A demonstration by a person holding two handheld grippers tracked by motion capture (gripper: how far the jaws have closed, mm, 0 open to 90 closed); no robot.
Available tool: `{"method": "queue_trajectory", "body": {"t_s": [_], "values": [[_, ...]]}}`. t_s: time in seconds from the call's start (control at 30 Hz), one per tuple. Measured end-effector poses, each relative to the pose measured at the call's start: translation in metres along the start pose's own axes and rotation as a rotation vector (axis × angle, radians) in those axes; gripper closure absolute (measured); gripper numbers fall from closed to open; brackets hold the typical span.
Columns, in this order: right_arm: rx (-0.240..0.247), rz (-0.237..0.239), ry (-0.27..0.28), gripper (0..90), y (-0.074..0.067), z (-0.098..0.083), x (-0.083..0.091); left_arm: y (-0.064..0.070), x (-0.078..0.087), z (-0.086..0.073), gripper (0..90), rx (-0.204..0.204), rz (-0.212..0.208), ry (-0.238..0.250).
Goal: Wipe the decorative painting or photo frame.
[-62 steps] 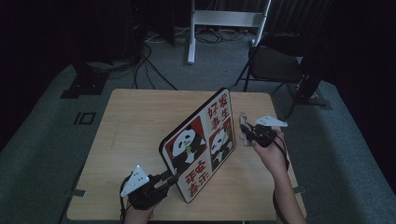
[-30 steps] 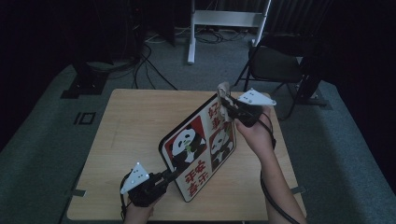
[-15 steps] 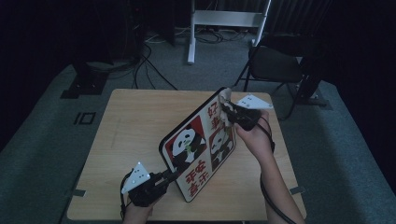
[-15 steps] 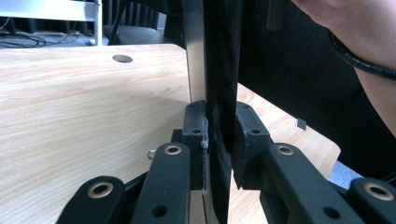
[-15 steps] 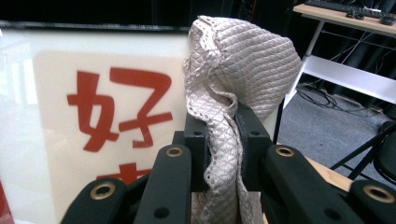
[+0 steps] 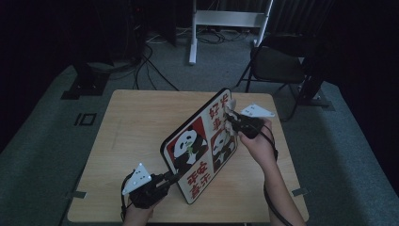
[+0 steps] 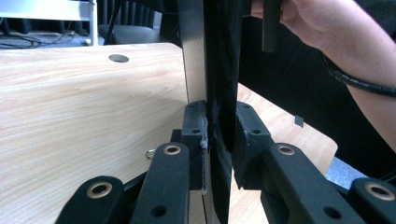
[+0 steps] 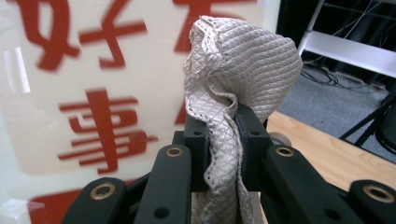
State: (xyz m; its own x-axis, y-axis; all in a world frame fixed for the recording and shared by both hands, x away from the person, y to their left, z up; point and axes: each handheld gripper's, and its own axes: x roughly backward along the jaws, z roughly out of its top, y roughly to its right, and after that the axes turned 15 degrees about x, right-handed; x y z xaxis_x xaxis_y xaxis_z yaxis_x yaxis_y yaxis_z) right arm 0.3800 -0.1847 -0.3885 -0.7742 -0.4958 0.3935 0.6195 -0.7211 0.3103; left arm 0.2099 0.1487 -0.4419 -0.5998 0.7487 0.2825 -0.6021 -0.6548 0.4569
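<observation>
Left: left gripper clenched on bottom edge of panda board, held tilted up off desk. Right: right gripper grasping bunched beige cloth, pressed against board's upper printed face.

I find the board standing on edge on the table, running from the near middle toward the far right corner. My left gripper is at the board's near end, its jaws either side of the edge. My right gripper, with the cloth between its jaws, is against the board's far end. A chair stands behind the table, right of a stand.
</observation>
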Motion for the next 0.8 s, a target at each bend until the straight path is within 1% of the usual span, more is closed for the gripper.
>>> {"method": "queue_trajectory", "body": {"t_s": [0.2, 0.33, 0.37, 0.8], "values": [[-0.016, 0.005, -0.030, 77.7, -0.002, -0.015, -0.004, 0.001, 0.000, 0.000, 77.6, -0.008, -0.002, -0.005], [-0.029, 0.011, -0.044, 77.7, -0.003, -0.024, -0.006, 0.001, -0.001, 0.000, 77.5, -0.005, -0.002, -0.003], [-0.028, 0.012, -0.055, 77.7, -0.003, -0.027, -0.006, 0.001, -0.001, 0.000, 77.5, -0.007, -0.003, -0.003], [-0.063, 0.026, -0.122, 77.7, -0.007, -0.064, -0.014, 0.001, -0.001, 0.000, 77.5, -0.008, -0.004, -0.004]]}}
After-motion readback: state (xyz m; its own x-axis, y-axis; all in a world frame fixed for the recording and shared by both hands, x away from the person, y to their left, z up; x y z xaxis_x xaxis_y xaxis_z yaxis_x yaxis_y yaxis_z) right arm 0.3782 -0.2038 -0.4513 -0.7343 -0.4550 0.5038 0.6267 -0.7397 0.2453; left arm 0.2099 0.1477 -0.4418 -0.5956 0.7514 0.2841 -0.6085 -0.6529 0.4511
